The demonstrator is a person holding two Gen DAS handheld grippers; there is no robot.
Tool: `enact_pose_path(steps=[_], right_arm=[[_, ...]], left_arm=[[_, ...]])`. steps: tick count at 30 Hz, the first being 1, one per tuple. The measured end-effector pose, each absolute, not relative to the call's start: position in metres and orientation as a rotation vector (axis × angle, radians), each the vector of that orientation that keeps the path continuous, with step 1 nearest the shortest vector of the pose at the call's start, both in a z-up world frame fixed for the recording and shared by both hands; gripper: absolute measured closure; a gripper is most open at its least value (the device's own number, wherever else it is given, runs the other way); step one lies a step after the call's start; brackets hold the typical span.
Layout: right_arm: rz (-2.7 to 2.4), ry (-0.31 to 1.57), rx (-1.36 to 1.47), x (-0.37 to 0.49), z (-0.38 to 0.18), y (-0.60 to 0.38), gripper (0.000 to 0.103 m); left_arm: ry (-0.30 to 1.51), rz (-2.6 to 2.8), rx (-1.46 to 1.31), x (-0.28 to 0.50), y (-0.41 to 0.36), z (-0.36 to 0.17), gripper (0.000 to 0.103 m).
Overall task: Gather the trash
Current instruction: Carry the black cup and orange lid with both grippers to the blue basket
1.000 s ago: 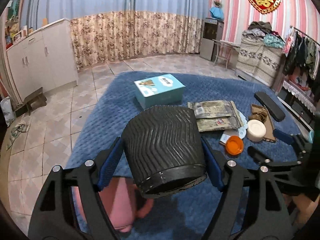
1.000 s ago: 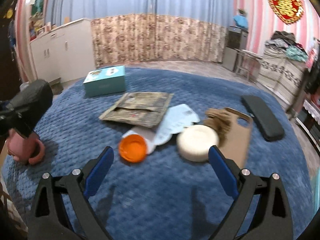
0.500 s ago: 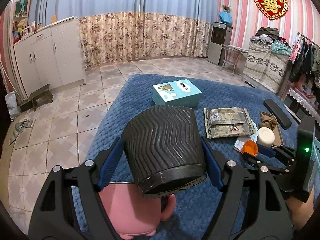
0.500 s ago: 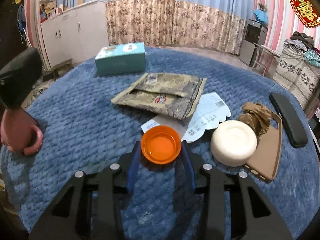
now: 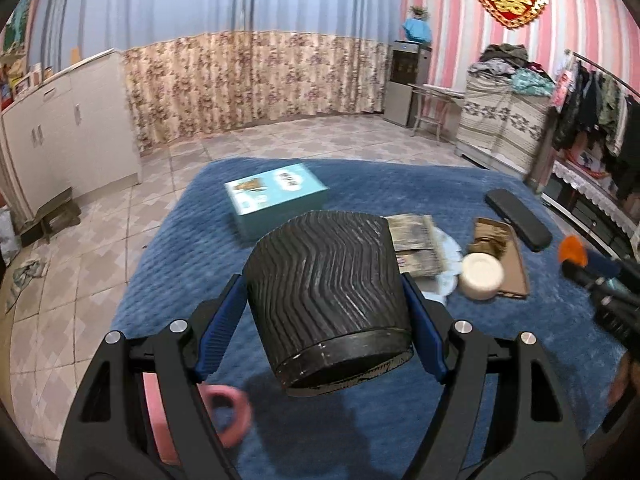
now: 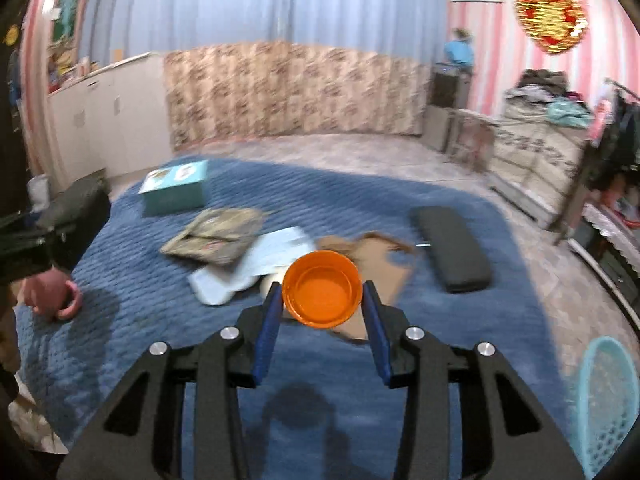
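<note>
— Right gripper first: what is it doing?
— Its blue pads are clamped on a small orange cap, one pad on each side of the rim, open side facing the camera. The cap sits up off the blue quilted bed cover, over the clutter lying on it.
— And the left gripper?
— Its jaws stand wide, pressed on a ribbed black bin, which is tipped so that its base faces the camera. Its mouth points away, so whatever is inside cannot be seen.
— What is left on the bed?
— A teal box toward the far edge, a greenish-brown foil packet nearer, and pale blue paper partly under the packet. Just beside the paper is a round white lid, touching a tan phone case with a crumpled brown wrapper on it. A black oblong case lies apart to the right.
— Anything near the bin?
— A pink mug stands on the cover below the left gripper, handle toward the camera. In the right wrist view a turquoise mesh basket shows at the lower right corner, beyond the edge of the cover.
— Is the picture sharp?
— The right wrist view is smeared, so print on the packet and paper cannot be read.
</note>
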State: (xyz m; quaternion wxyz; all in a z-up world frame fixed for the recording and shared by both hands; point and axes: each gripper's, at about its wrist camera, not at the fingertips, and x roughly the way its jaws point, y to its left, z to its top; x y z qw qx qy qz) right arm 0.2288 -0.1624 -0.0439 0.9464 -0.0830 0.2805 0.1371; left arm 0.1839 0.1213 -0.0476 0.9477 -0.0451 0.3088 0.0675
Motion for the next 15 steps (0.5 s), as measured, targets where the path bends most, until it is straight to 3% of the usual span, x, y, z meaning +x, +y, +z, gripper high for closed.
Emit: enact_pose_path(steps=[15], right_arm=[[-0.095, 0.572, -0.044, 0.218, -0.022, -0.361, 0.063]], left_arm=[[0.584, -0.058, -0.035, 0.215, -0.007, -0.031, 0.028]])
